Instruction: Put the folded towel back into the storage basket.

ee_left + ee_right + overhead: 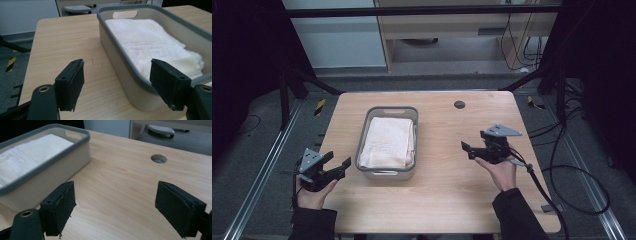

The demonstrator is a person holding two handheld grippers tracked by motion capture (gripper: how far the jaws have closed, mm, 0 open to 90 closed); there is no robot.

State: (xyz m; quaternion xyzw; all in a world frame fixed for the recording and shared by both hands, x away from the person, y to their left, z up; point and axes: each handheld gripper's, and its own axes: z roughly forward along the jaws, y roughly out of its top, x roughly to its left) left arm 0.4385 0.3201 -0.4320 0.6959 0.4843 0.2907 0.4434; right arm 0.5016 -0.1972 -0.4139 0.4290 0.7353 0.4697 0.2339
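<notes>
Towel (388, 142), folded and cream-white, is seen lying inside the grey basket (360, 150) near the middle of the table (447, 195), slightly toward its left edge. It is judged soft, light and limp, best pinched at a folded edge. Both the left gripper (339, 167) and right gripper (468, 148) are spread wide with nothing held. A cutout handle (125, 13) is revealed by the left gripper view, the cable hole (159, 158) by the right gripper view

Dark long sleeves are worn on both arms, and each black gripper, left gripper (343, 165) and right gripper (467, 148), is topped by a grey three-cornered plate, fitted with brass-ringed screw holes and trailed by a black cable.
</notes>
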